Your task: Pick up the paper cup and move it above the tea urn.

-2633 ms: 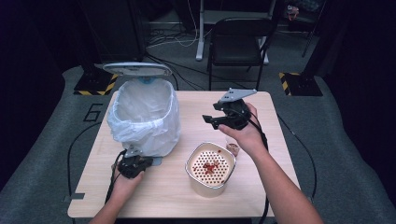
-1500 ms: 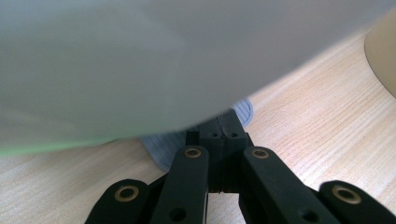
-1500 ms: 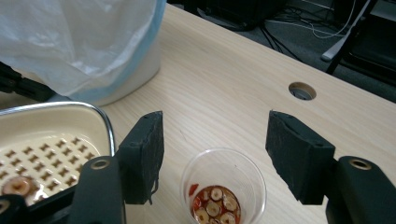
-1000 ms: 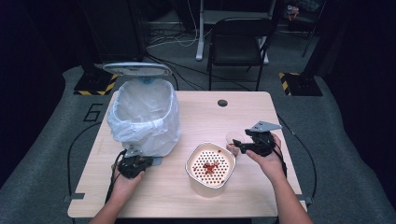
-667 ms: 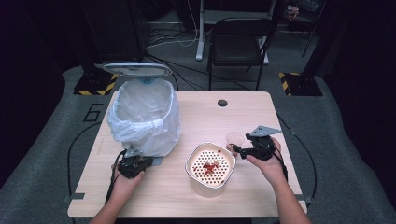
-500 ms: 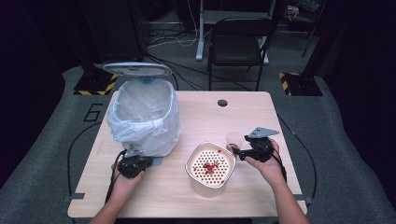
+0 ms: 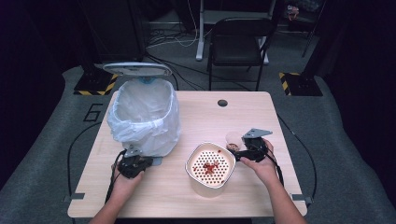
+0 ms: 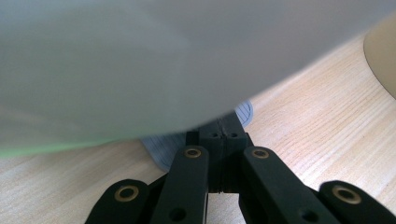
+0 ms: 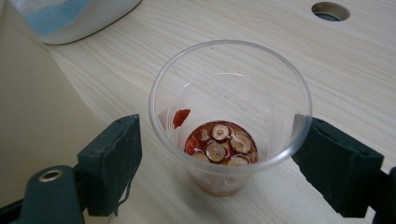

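Two grippers are at work on the table (image 7: 196,116). At about 8 o'clock, the left gripper (image 7: 133,164) is held with its jaws pressed together on the grey pedal (image 8: 201,140) at the foot of the lined bin (image 7: 144,116), whose lid (image 7: 137,69) stands raised. Near 6 o'clock, red bits are seen lying on the perforated top of the strainer pot (image 7: 210,169), so the straining is judged done. At 4 o'clock, the clear cup (image 9: 229,116) stands on the table, some dregs left in its bottom. The right gripper (image 9: 217,163) has just been opening; its pads stand apart either side of the cup, the right one just beside the rim. Tipping the strained bits into the bin is judged still to come.
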The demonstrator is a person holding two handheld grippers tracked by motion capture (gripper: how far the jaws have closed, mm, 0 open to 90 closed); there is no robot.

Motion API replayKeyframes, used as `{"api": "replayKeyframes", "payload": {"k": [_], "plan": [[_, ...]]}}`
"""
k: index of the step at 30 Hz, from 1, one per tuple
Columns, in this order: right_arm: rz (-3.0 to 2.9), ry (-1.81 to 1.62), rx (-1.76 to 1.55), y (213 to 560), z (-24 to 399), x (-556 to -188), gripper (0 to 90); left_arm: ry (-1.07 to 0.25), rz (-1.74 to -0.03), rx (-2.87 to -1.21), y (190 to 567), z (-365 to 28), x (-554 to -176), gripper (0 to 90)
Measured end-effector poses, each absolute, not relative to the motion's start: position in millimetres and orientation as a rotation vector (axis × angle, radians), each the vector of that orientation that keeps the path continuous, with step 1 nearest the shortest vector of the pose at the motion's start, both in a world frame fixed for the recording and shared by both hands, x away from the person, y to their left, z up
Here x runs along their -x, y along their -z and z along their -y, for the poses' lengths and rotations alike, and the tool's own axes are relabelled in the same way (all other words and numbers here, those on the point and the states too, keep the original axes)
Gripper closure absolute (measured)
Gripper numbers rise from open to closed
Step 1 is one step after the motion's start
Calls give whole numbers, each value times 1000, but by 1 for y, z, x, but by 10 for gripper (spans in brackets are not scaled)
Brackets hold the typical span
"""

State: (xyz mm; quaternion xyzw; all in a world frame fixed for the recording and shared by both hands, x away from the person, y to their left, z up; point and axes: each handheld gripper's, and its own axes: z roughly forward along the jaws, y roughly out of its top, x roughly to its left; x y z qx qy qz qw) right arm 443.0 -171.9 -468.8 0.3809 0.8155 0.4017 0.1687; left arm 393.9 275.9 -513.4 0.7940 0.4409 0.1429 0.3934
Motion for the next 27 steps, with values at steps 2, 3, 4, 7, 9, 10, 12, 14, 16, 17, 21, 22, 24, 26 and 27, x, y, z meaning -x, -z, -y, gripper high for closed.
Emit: {"api": "replayKeyframes", "payload": {"k": [2,3,4,7,9,10,12,14,16,17,21,22,24,26,27], "plan": [[-2316,-1145,-1092,471,170,-445,173,-359,-1120,-2010,514,-276,-394,900],[-2316,-1149,-1088,472,170,-446,181,-351,-1133,-1982,514,-274,-393,900],[-2311,-1157,-1091,474,169,-447,189,-350,-1134,-1982,514,-274,-393,900],[-2303,-1159,-1081,476,167,-449,206,-352,-1131,-1984,514,-274,-393,900],[-2303,-1156,-1078,477,166,-449,216,-351,-1131,-1985,514,-274,-393,900],[-2299,-1151,-1073,478,166,-450,228,-350,-1134,-1982,514,-274,-393,900],[-2294,-1155,-1073,479,166,-451,246,-350,-1137,-1989,514,-274,-393,900],[-2293,-1158,-1070,480,166,-452,265,-347,-1142,-1983,514,-273,-393,900],[-2286,-1164,-1065,480,167,-452,277,-343,-1144,-1981,514,-273,-393,900],[-2284,-1166,-1064,481,167,-453,282,-343,-1143,-1982,514,-273,-393,900],[-2281,-1163,-1062,482,166,-453,291,-347,-1135,-1990,514,-274,-393,900],[-2285,-1158,-1056,483,165,-454,290,-347,-1136,-1989,514,-274,-393,900],[-2288,-1160,-1060,484,165,-454,291,-349,-1136,-1990,514,-274,-393,900],[-2287,-1158,-1060,484,164,-455,292,-349,-1137,-1989,514,-274,-393,900],[-2284,-1166,-1061,485,164,-455,294,-349,-1138,-1988,514,-274,-393,900]]}}
